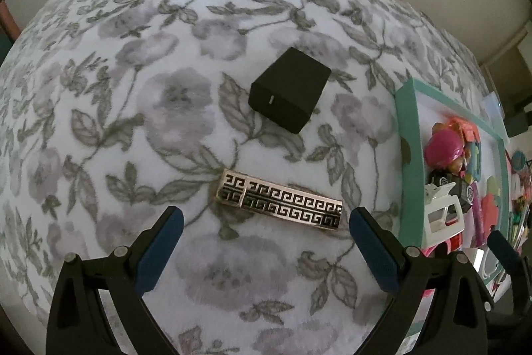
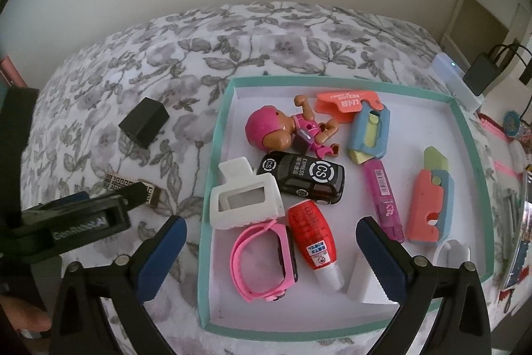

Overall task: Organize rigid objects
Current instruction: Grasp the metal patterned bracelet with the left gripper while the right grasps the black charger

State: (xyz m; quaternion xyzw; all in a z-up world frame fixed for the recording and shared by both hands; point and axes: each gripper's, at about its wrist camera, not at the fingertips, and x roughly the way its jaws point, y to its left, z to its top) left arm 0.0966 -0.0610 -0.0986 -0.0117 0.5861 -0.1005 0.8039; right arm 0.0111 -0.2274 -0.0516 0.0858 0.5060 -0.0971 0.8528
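A flat bar with a black-and-gold key pattern point(image 1: 281, 205) lies on the floral blanket just ahead of my left gripper point(image 1: 266, 222), which is open with nothing between its fingers. Beyond it sits a black cube-shaped charger point(image 1: 290, 90). In the right wrist view the patterned bar point(image 2: 133, 188) is partly hidden by the left gripper's body, and the charger point(image 2: 144, 122) lies further back. My right gripper point(image 2: 271, 232) hangs open over the teal-rimmed white tray point(image 2: 212, 188), above a pink watch point(image 2: 262, 262) and a red tube point(image 2: 312, 235).
The tray also holds a doll point(image 2: 286, 130), black toy car point(image 2: 302, 178), white plastic piece point(image 2: 244, 195), toy cutters point(image 2: 430, 195) and a purple stick point(image 2: 384, 198). A white device point(image 2: 457, 79) and clutter lie right of the tray. The wall stands behind the bed.
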